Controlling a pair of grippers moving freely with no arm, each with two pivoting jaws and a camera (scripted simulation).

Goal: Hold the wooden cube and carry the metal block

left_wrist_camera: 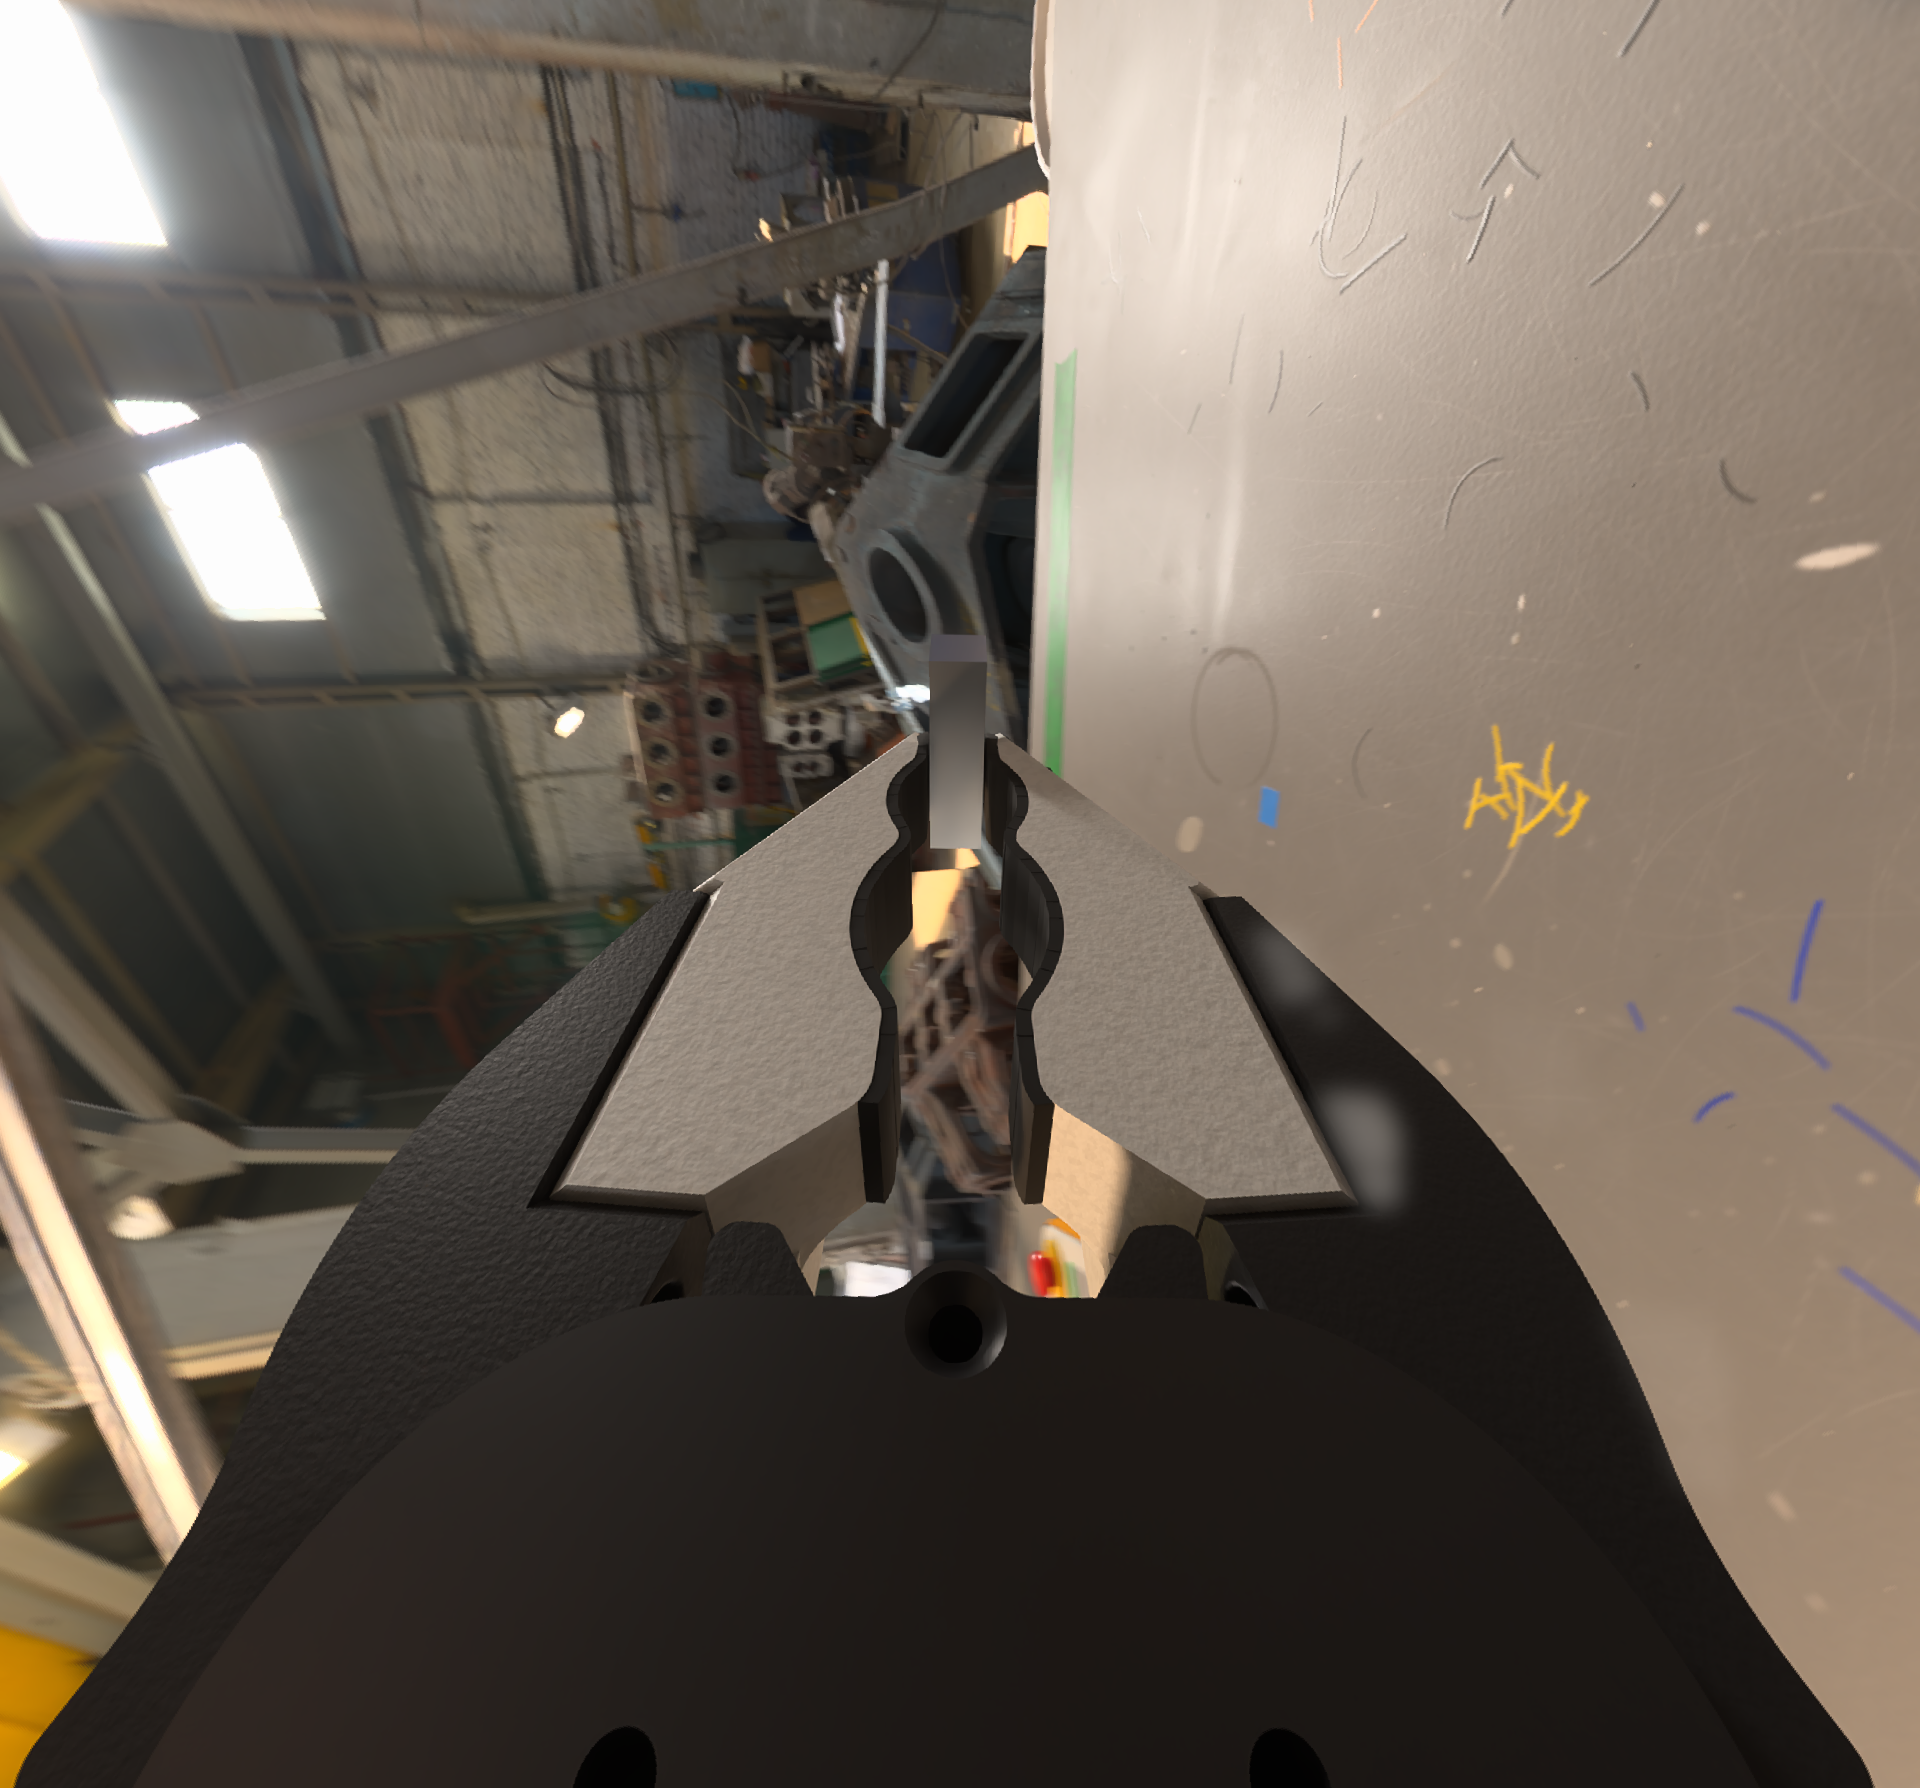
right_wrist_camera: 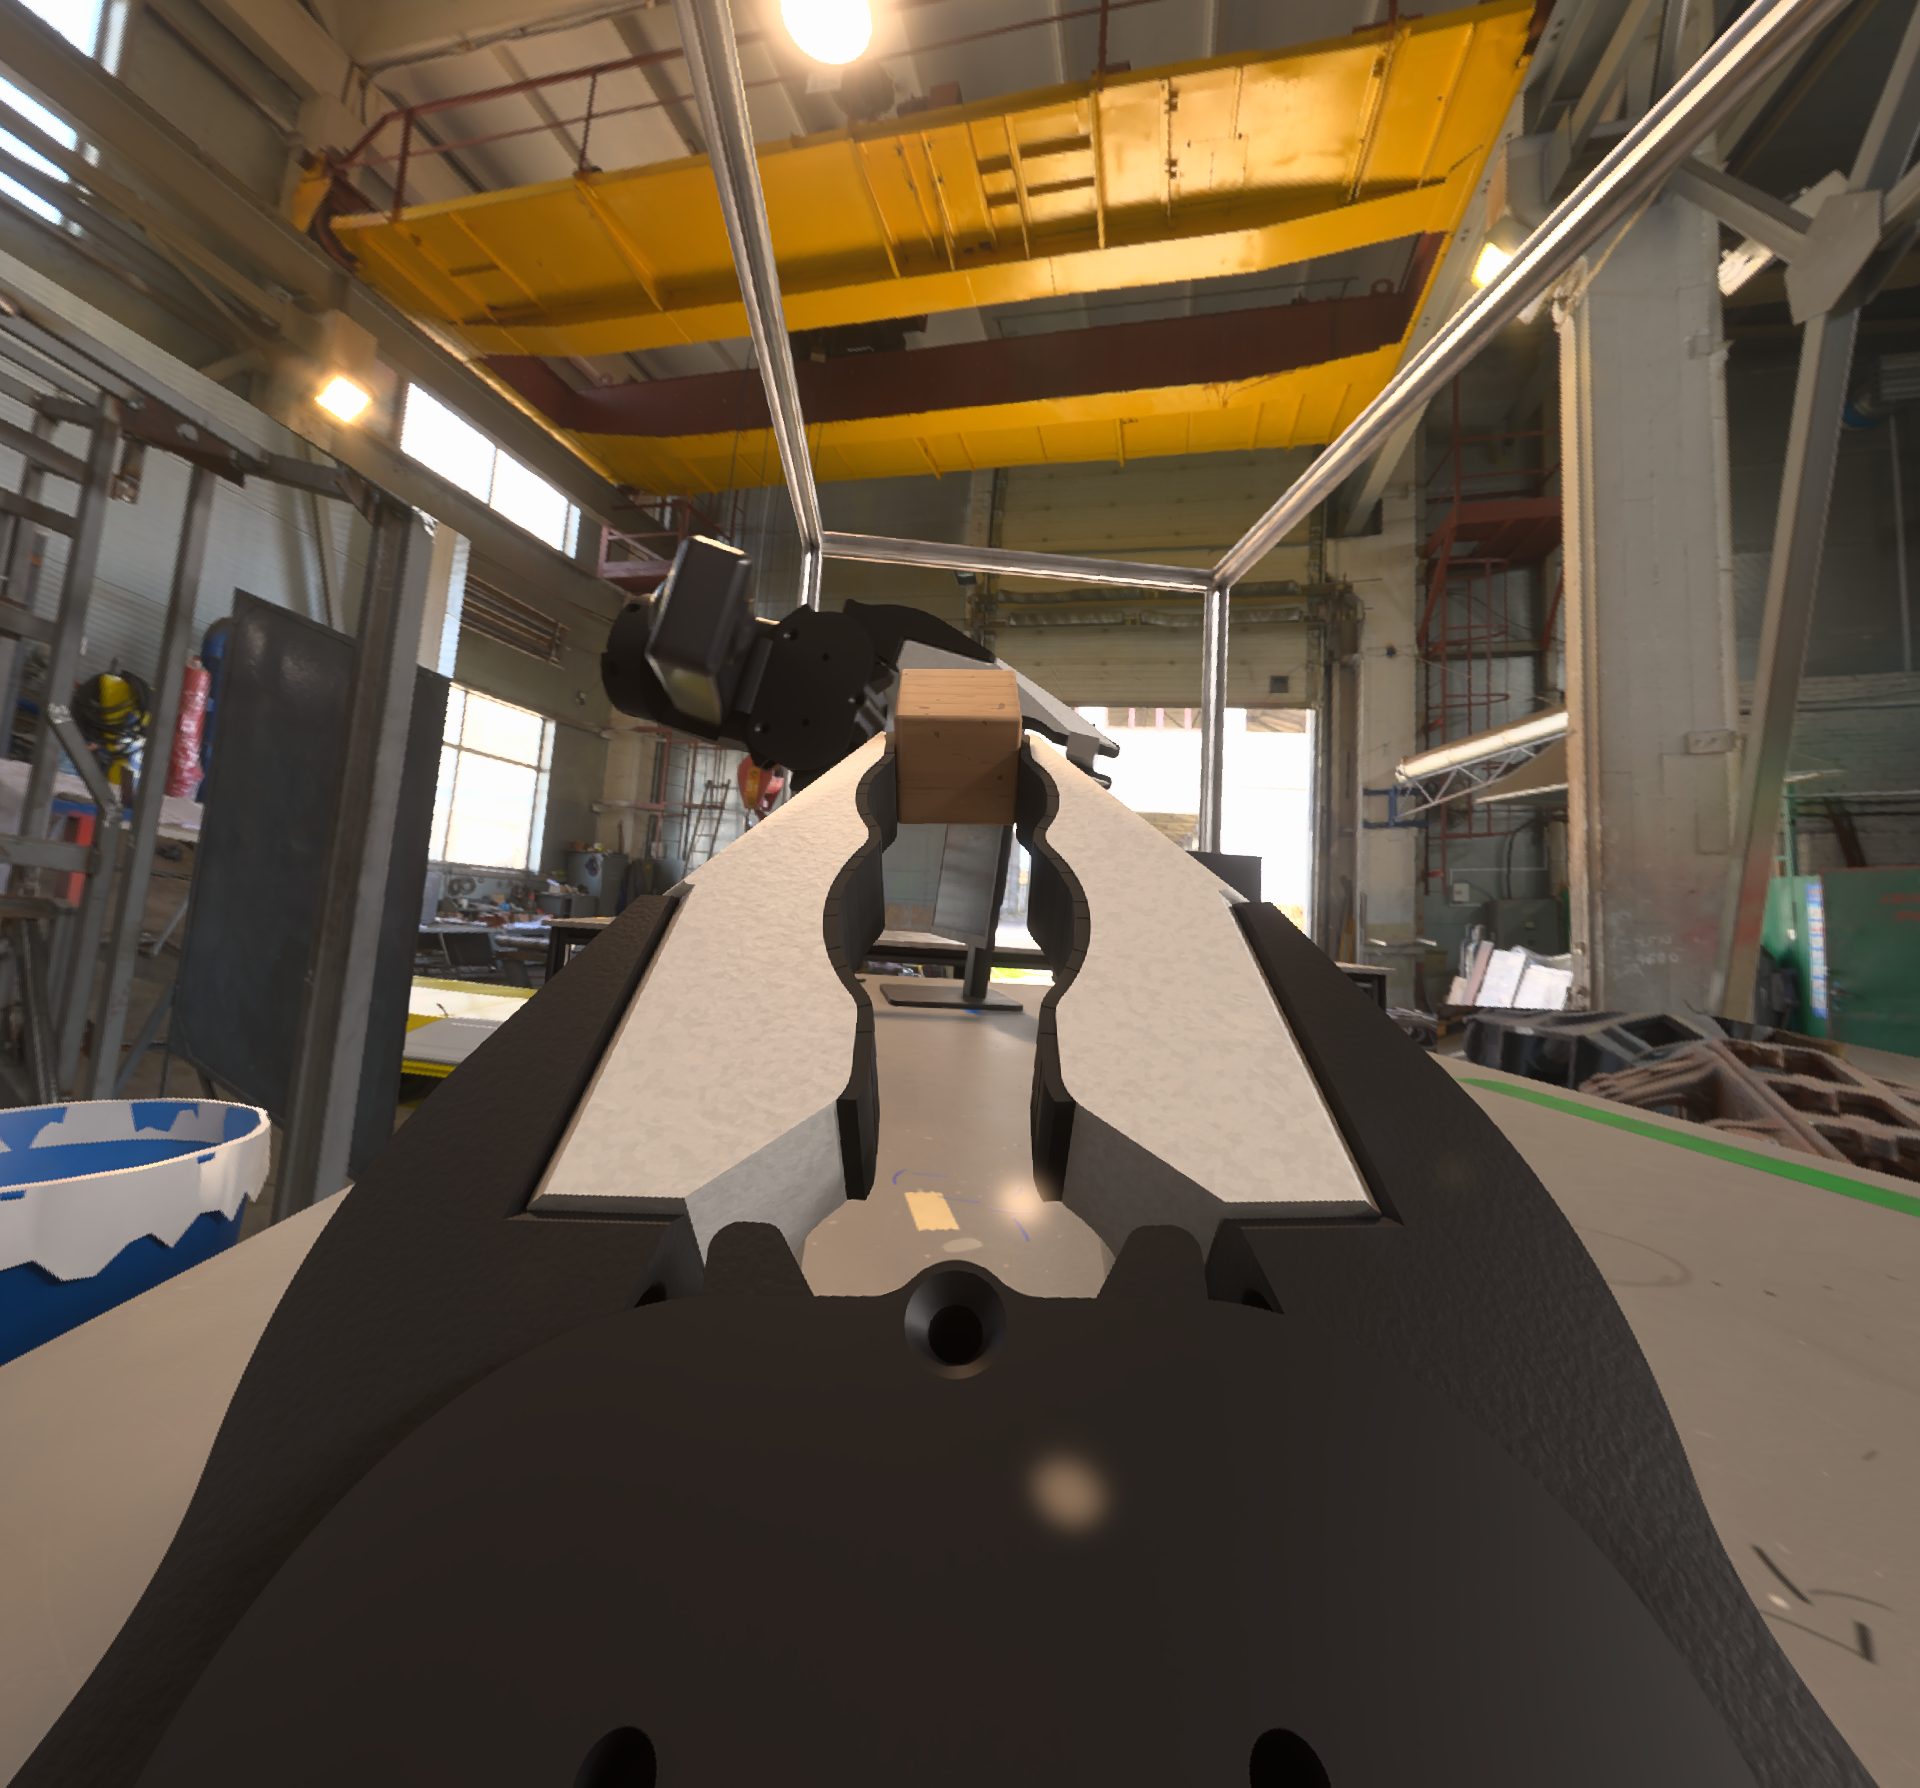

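In the left wrist view my left gripper (left_wrist_camera: 957, 762) is shut on a thin grey metal block (left_wrist_camera: 957, 751) that sticks out past the fingertips. The view is rolled, so the tabletop (left_wrist_camera: 1507, 595) stands along the right side. In the right wrist view my right gripper (right_wrist_camera: 957, 762) is shut on a wooden cube (right_wrist_camera: 956, 762), held at the fingertips above the table. The left gripper also shows in the right wrist view (right_wrist_camera: 800, 689), black, just behind the cube and higher than the table.
A blue and white bucket (right_wrist_camera: 114, 1198) stands at the table's left side. A grey stand with a flat base (right_wrist_camera: 961, 949) sits far ahead on the table (right_wrist_camera: 1662, 1323). A metal frame (right_wrist_camera: 1018, 564) rises around the table. A green tape line (right_wrist_camera: 1714, 1156) runs near the right edge.
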